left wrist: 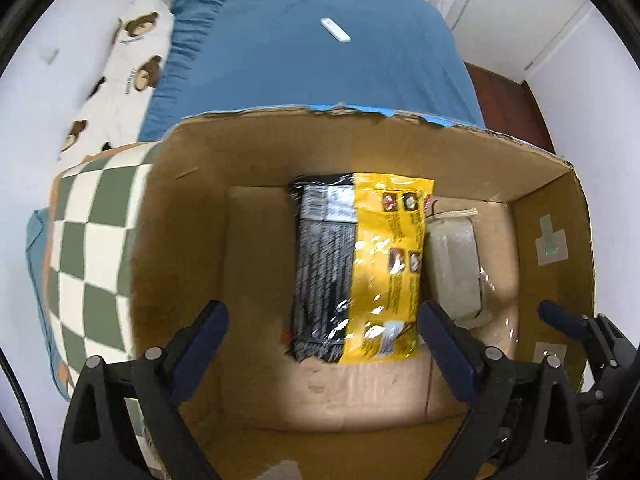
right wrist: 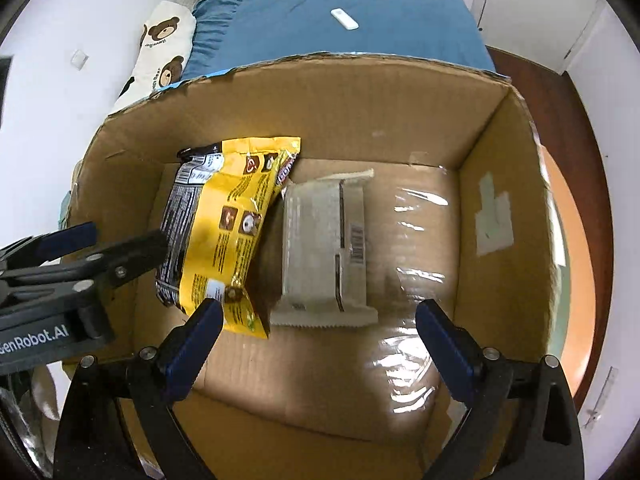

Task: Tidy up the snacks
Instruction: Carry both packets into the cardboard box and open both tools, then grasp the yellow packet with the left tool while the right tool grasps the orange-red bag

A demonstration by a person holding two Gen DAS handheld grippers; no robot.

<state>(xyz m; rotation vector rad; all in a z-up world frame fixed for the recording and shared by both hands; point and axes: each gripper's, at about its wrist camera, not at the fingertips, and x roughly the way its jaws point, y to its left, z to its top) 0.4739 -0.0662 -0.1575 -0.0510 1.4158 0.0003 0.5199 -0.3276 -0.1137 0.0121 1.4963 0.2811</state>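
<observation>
Now both grippers over open cardboard box (left wrist: 208,168), pointing down into it. Left gripper (left wrist: 320,344): blue-padded fingers (left wrist: 200,344) spread wide, nothing between pads, nothing touched. Right gripper (right wrist: 320,344): jaws likewise wide apart, empty, pads clear of contents.

Inside box, on floor: yellow-and-black snack bag (left wrist: 360,264) lying flat-ish, back side up w/ printed text and small pics, long axis running from near wall toward far wall. In right wrist view same bag (right wrist: 224,232) leans a bit, right edge raised over neighbour's side. Just beside it, to right: pale grey-beige snack pack (right wrist: 320,248) w/ barcode and crimped ends, lying flat, touching or nearly touching bag; can't tell which. In left wrist view only part of pack (left wrist: 452,264) visible past bag.

Right part of box floor bare except shiny clear tape (right wrist: 416,272) catching light. Greenish tape patch (right wrist: 494,220) on inner right wall. Box rim torn along far edge, blue tape bits there.

Left gripper also seen from right wrist cam at left edge (right wrist: 104,244), over box's left wall, close to bag's black side.

Surroundings: box on bed w/ blue sheet (left wrist: 312,64); small white remote-like item (left wrist: 335,30) on sheet, well apart from box. Green-white checkered cushion (left wrist: 92,248) left of box; bear-print pillow (left wrist: 132,60) beyond.
</observation>
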